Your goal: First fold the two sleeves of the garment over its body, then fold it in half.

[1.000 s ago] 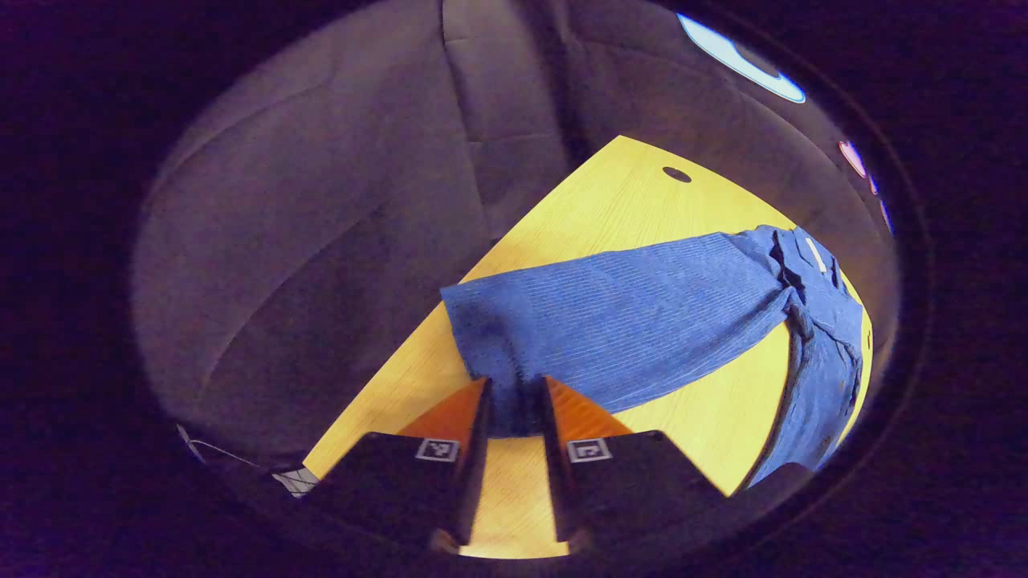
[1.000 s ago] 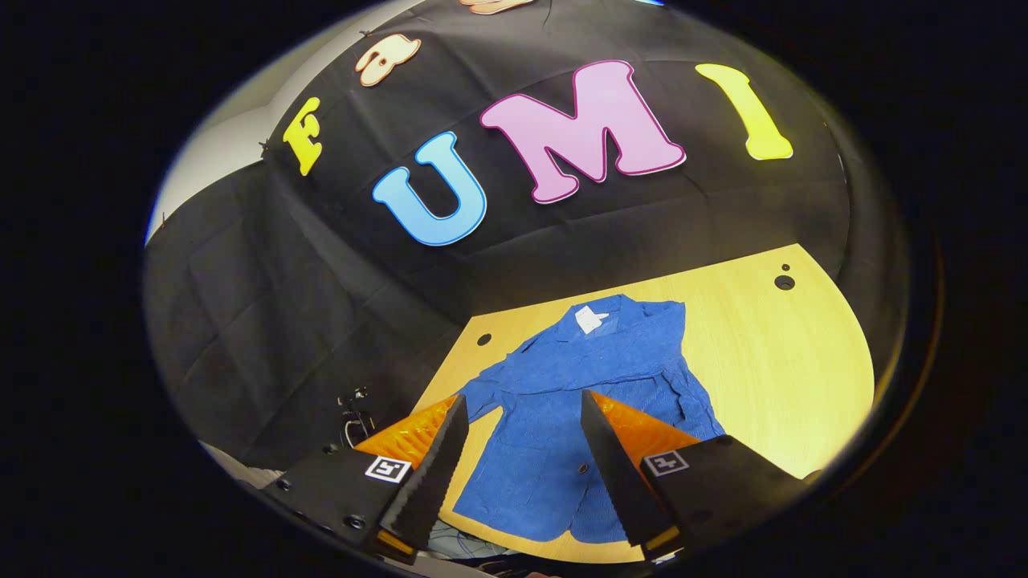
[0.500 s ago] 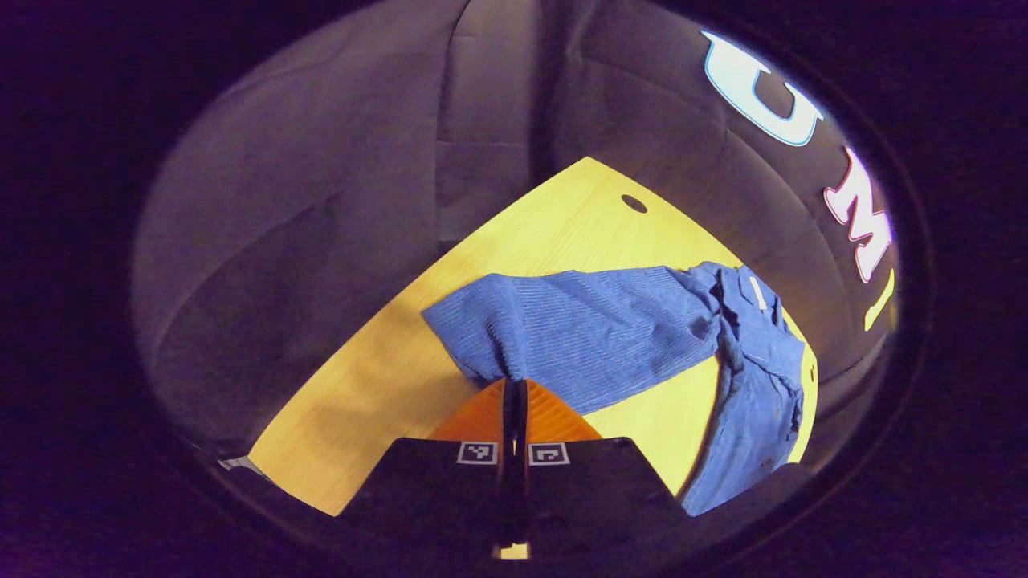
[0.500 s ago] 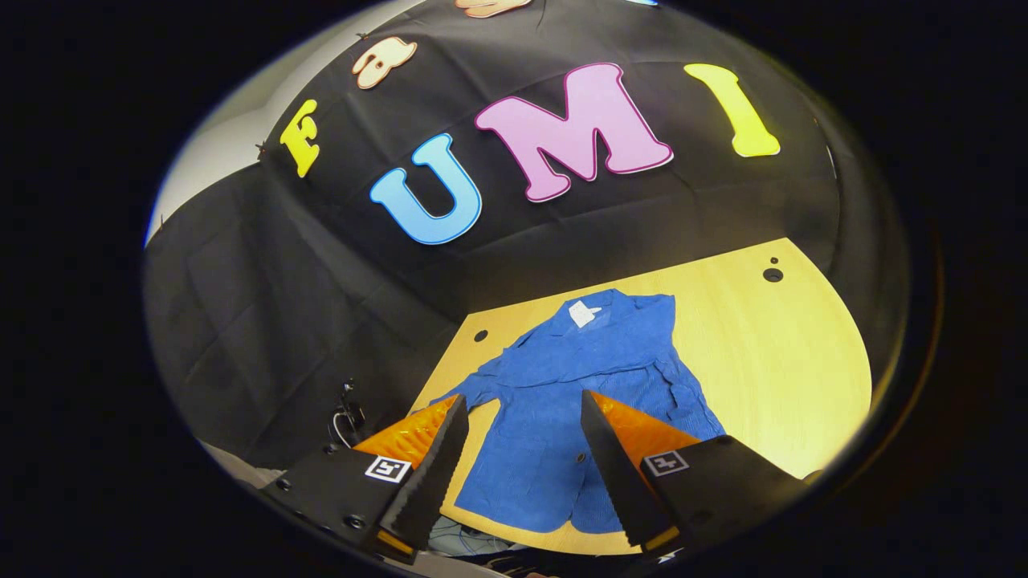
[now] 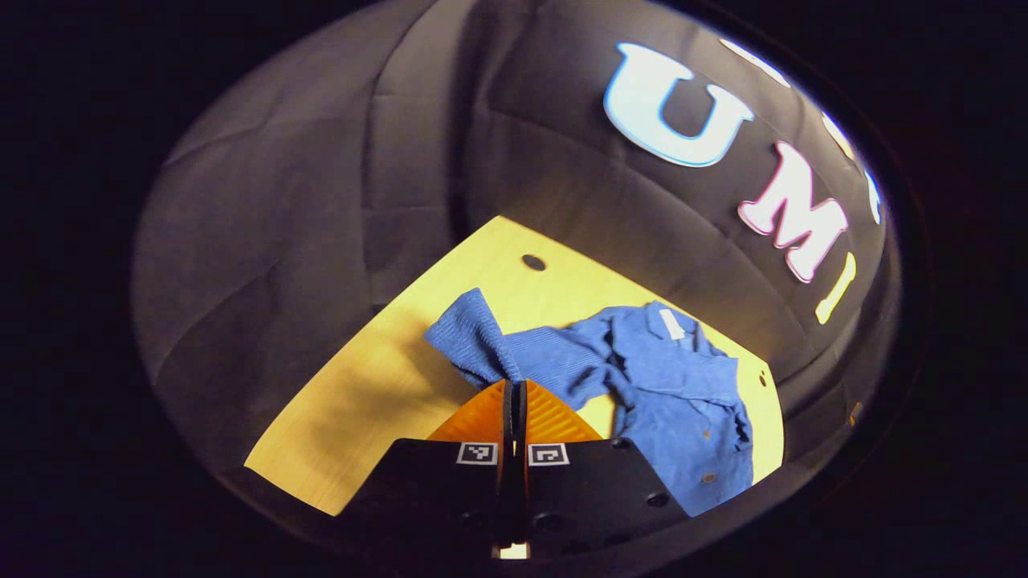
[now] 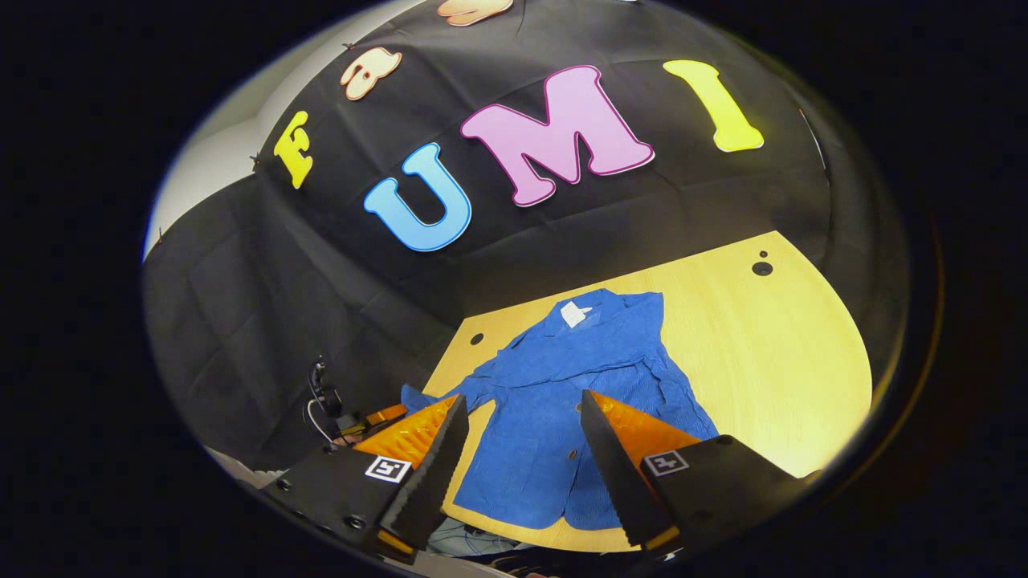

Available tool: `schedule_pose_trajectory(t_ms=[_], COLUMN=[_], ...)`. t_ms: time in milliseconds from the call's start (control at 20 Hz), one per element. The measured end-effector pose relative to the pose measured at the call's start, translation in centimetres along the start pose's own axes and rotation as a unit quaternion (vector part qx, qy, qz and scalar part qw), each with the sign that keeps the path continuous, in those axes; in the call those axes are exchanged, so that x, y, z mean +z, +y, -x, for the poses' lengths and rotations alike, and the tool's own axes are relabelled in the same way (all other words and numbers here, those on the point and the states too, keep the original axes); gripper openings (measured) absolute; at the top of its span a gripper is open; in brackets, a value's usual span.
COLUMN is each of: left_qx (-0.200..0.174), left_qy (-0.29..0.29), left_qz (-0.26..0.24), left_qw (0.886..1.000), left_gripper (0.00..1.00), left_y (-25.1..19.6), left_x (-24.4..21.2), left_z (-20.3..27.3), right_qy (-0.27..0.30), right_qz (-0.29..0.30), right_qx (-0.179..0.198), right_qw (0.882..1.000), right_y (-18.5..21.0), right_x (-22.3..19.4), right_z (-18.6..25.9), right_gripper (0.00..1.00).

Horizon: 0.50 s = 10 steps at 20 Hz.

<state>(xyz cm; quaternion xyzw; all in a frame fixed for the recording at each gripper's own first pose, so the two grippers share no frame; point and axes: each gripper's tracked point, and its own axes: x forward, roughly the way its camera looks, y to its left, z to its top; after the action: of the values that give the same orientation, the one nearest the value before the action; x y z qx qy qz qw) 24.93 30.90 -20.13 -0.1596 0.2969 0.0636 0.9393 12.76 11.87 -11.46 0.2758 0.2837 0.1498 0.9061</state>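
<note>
The left claw (image 5: 514, 393) is clenched on the soft blue garment's (image 6: 562, 417) limp sleeve (image 5: 474, 337), apparently near the cuff, while the right claw (image 6: 522, 433) hangs released above the worktop (image 6: 771, 361).

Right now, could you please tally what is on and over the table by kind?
Blue garment: 1
Grippers: 2, the left gripper with fingers shut on the garment's sleeve, the right gripper open above the garment
Wooden table: 1
Total: 4
</note>
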Motion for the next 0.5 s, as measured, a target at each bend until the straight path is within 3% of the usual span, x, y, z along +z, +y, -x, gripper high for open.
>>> schedule_pose_trajectory(t_ms=[250,500], left_qx=[-0.070,-0.115], left_qy=[-0.029,-0.022], left_qz=[-0.044,-0.129], left_qw=[0.996,0.985], left_gripper=[0.00,0.00], left_y=[-11.8,-23.3], left_x=[4.8,4.8], left_z=[-1.3,-6.2], right_qy=[-0.015,-0.035], right_qz=[-0.004,-0.028], right_qx=[-0.011,-0.040], right_qw=[1.000,0.998], right_y=[-2.3,-7.0], right_x=[0.7,1.7], right_z=[2.2,5.7], right_gripper=[0.89,0.89])
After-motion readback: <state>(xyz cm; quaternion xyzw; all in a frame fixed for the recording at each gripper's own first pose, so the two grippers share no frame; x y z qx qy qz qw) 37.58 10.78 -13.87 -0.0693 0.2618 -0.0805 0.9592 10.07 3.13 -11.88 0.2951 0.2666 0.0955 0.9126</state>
